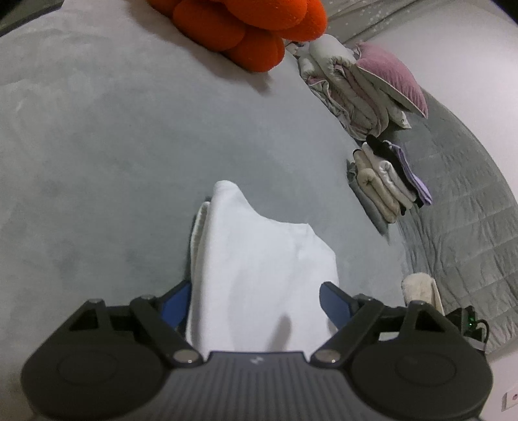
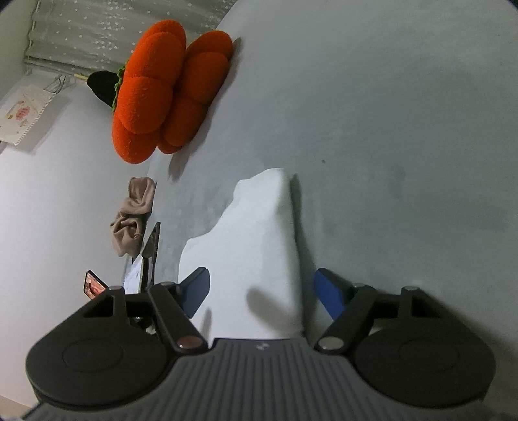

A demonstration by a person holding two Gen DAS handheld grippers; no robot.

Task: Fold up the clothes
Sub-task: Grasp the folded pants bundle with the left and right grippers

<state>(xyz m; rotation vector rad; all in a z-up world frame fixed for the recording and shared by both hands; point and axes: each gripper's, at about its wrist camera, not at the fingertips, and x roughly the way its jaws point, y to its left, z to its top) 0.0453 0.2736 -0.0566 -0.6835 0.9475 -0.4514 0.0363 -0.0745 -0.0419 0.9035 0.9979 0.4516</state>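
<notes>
White cloth (image 1: 259, 275): near end hidden under the left gripper (image 1: 255, 301) body, left fingertip (image 1: 179, 299) tucked behind its edge. Beyond the fingers, orange cushion (image 1: 246, 26) cut by the top edge. Left of the right gripper (image 2: 260, 291), a small screen (image 2: 94, 286), blurred, content unreadable.

A grey plush bed (image 1: 113, 145) carries everything. A folded white garment (image 1: 259, 265) lies on it. Beyond the garment sits an orange pumpkin cushion (image 1: 246, 26); to the garment's right stand a stack of folded clothes (image 1: 388, 181) and, farther back, folded bedding (image 1: 349, 87) with a pink pillow (image 1: 391, 74).
</notes>
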